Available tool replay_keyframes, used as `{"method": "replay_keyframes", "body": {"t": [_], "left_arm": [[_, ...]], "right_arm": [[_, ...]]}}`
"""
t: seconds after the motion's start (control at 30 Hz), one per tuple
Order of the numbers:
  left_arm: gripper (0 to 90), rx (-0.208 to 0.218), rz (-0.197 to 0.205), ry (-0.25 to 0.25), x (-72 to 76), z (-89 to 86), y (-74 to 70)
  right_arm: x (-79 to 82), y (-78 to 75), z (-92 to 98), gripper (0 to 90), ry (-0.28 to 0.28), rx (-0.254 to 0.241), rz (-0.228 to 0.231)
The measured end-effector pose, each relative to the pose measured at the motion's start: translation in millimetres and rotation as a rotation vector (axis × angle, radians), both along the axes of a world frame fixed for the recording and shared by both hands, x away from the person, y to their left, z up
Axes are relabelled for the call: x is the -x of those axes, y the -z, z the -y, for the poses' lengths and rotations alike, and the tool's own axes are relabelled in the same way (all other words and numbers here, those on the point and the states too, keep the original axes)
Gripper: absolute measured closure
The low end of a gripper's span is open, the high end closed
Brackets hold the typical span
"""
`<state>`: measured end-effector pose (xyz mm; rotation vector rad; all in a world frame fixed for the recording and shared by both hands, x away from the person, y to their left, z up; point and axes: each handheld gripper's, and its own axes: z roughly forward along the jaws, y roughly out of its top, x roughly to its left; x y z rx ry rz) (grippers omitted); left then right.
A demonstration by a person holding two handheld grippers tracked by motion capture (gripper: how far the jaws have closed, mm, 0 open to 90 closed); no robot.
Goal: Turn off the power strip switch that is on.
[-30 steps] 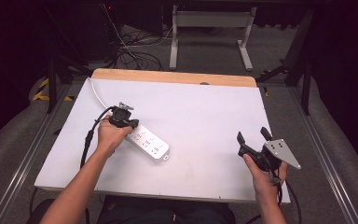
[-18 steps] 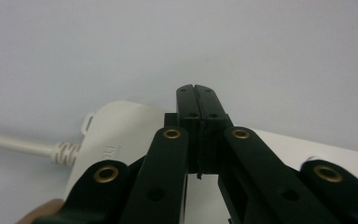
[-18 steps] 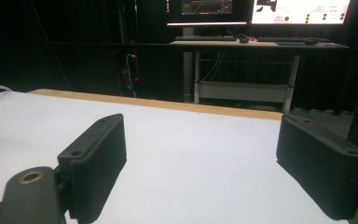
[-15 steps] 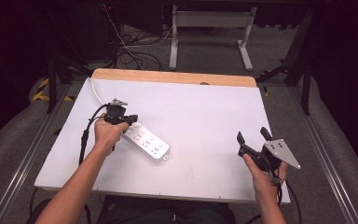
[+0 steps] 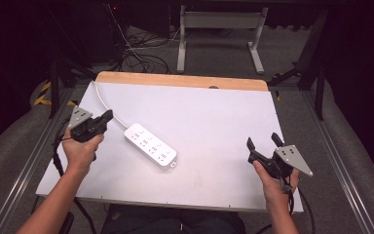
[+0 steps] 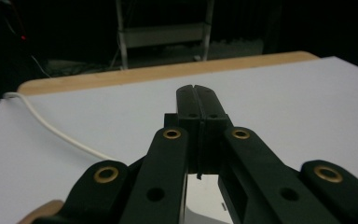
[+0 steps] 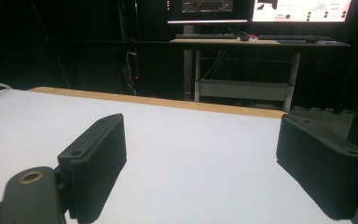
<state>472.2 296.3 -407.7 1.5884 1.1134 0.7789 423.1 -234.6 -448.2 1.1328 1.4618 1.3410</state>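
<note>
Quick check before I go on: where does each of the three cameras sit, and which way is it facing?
High view: above the near edge, looking forward and down on the table; both forearms, left gripper, right gripper.
Left gripper view: on the left gripper, along its shut jaws toward the far edge.
Right gripper view: on the right gripper, between open jaws toward the monitors.
Shared: the high and left gripper views both show the power strip's white cord.

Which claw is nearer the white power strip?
Left. The left claw hovers just off the power strip's cord end; the right claw sits far across the table.
</note>
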Motion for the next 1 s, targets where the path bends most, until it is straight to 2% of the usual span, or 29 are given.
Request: {"method": "replay_keyframes", "body": {"t": [0.07,0.1,0.13,0.27,0.33,0.6,0.67,0.77,0.87,0.93,1.0], "left_arm": [[90.0,0.030,0.042,-0.040,11.8,-9.4,0.1],[90.0,0.059,0.076,-0.086,21.8,-15.9,0.4],[90.0,0.059,0.076,-0.086,21.8,-15.9,0.4],[90.0,0.058,0.120,-0.134,29.2,-21.0,0.9],[90.0,0.037,0.133,-0.148,28.8,-21.5,1.5],[90.0,0.001,0.121,-0.165,23.6,-24.9,6.1],[86.9,-0.003,0.115,-0.163,23.3,-25.2,6.2],[67.7,0.009,0.117,-0.157,23.5,-24.7,5.4],[38.9,0.003,0.119,-0.121,22.7,-23.6,4.3],[29.6,-0.012,0.107,-0.092,22.2,-23.5,4.1],[27.6,-0.016,0.101,-0.093,21.6,-22.6,4.6]], "right_arm": [[0.1,-0.2,0.5,16.4,-0.002,-0.003,0.000],[0.1,-0.5,0.7,16.4,0.000,-0.003,0.002],[0.0,-0.9,0.8,16.4,-0.001,-0.004,0.004],[-0.5,-1.7,-0.5,16.4,-0.005,-0.005,0.008],[-0.8,-1.7,-1.3,16.4,-0.008,-0.002,0.008],[-1.3,-1.2,-0.5,16.5,-0.012,-0.003,0.006],[-1.0,-1.4,-0.4,16.4,-0.011,-0.005,0.008],[-1.0,-1.6,-1.0,16.4,-0.014,0.000,0.008],[-1.5,-1.4,-1.4,16.4,-0.017,0.002,0.009],[-1.5,-1.5,-1.4,16.4,-0.016,0.003,0.010],[-1.5,-1.4,-1.3,16.4,-0.016,0.001,0.010]]}}
